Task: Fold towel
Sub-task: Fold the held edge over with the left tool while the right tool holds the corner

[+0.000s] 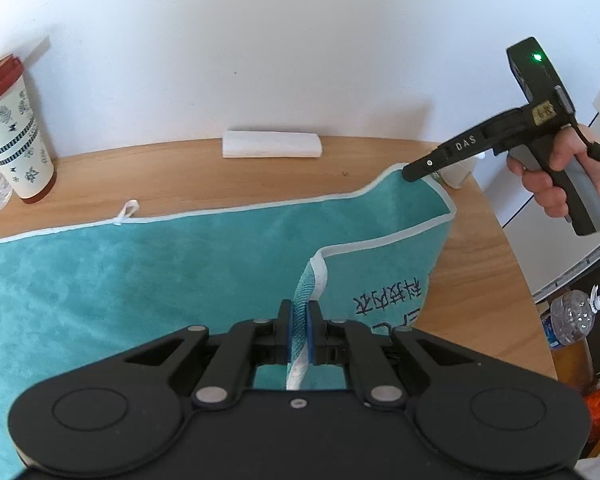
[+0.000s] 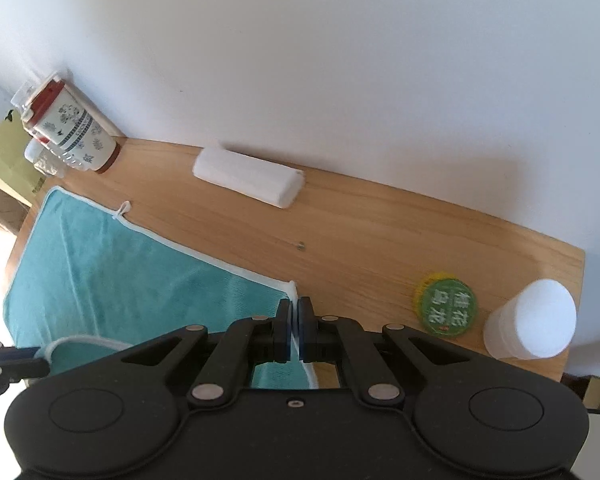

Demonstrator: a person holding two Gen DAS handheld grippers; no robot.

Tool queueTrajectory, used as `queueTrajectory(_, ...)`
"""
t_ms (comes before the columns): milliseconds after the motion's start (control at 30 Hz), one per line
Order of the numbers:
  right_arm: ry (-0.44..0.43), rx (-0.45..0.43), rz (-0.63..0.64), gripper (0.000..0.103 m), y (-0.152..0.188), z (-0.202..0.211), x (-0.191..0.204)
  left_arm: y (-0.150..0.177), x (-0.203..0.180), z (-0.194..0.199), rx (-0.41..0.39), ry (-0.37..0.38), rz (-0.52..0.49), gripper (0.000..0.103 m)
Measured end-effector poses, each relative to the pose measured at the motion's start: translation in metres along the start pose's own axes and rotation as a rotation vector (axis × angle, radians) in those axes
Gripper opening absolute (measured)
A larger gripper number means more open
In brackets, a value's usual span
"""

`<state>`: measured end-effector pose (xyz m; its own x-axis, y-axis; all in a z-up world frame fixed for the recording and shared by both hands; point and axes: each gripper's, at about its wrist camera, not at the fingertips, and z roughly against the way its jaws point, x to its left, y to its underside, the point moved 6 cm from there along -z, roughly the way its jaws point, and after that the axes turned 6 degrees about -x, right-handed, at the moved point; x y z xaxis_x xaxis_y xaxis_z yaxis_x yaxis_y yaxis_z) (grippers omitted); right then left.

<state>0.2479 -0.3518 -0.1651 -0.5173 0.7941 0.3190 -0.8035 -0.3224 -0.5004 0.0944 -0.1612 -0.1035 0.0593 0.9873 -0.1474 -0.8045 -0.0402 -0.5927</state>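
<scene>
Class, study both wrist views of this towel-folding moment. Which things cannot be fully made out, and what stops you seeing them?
- Teal towel: left wrist view, near edge hidden behind the left tool; left end cut off by the frame.
- Dark lettering on the towel: left wrist view, partly hidden by that tool's body.
- Clear bottle: left wrist view, label too small to read.
- Right tool: right wrist view, its body hides the towel below its grip.

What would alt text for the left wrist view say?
The left gripper is shut on a lifted edge of a teal towel spread on a wooden table, while the right gripper, held in a hand, pinches the far corner. A patterned cup stands at the wall.
</scene>
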Motion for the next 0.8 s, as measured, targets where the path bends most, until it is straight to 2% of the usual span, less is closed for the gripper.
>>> queueTrajectory(133, 0.034, -0.023, -0.025, 0.003, -0.008, 0.0, 0.011, -0.003, 0.016, -0.003, 0.001, -0.002, -0.003, 0.006)
queueTrajectory(300, 0.09, -0.005, -0.036, 0.003, -0.014, -0.008, 0.019, -0.009, 0.037, -0.012, 0.006, -0.006, -0.01, 0.006)
queueTrajectory(567, 0.241, 0.06, -0.075, 0.003, -0.02, -0.022, 0.016, -0.023, 0.07, -0.021, -0.006, -0.003, -0.029, 0.006)
queueTrajectory(800, 0.315, 0.126, -0.152, 0.003, -0.02, -0.032, 0.006, -0.042, 0.094, -0.031, -0.02, 0.004, -0.046, 0.006)
